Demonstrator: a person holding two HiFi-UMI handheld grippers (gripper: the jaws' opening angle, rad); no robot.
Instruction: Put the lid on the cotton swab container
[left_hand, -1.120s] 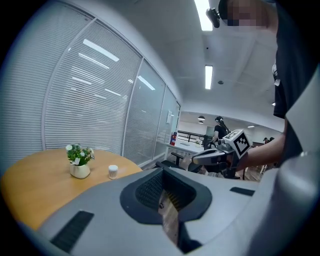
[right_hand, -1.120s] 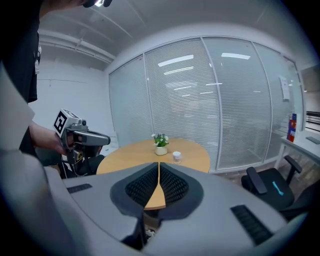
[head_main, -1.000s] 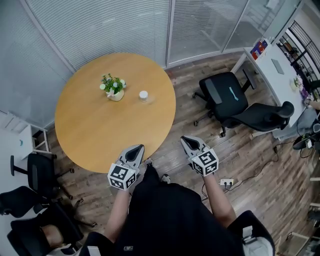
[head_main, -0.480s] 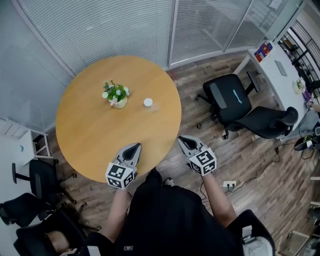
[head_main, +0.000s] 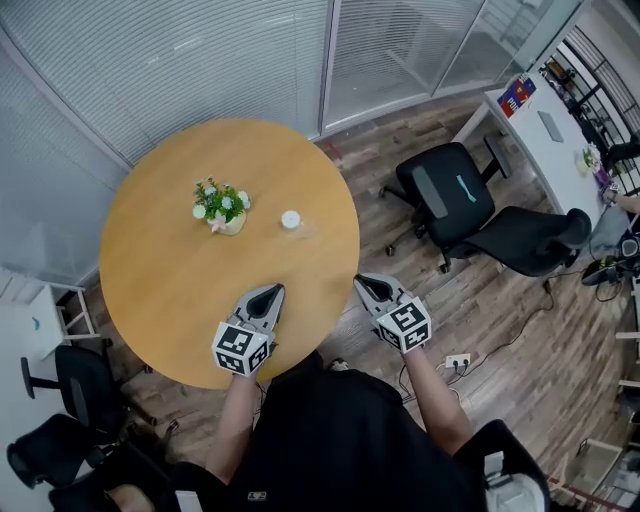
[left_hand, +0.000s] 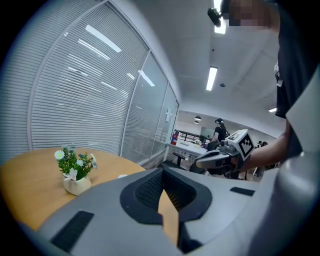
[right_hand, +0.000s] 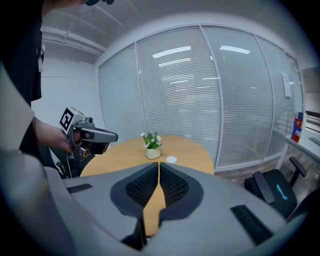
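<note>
wood table (head_main: 180, 290) slid a bit in your view; your head turned, grippers stayed by near edge. white lid (head_main: 290, 219) beside flower pot (head_main: 222, 207), well apart from both. left gripper (head_main: 268, 293) jaws shut, empty. right gripper (head_main: 367, 284) jaws shut, empty. reach not started.

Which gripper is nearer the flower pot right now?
Left. The left gripper hangs over the table's near edge, with the flower pot ahead of it. The right gripper is off the table, over the floor, farther to the right.
</note>
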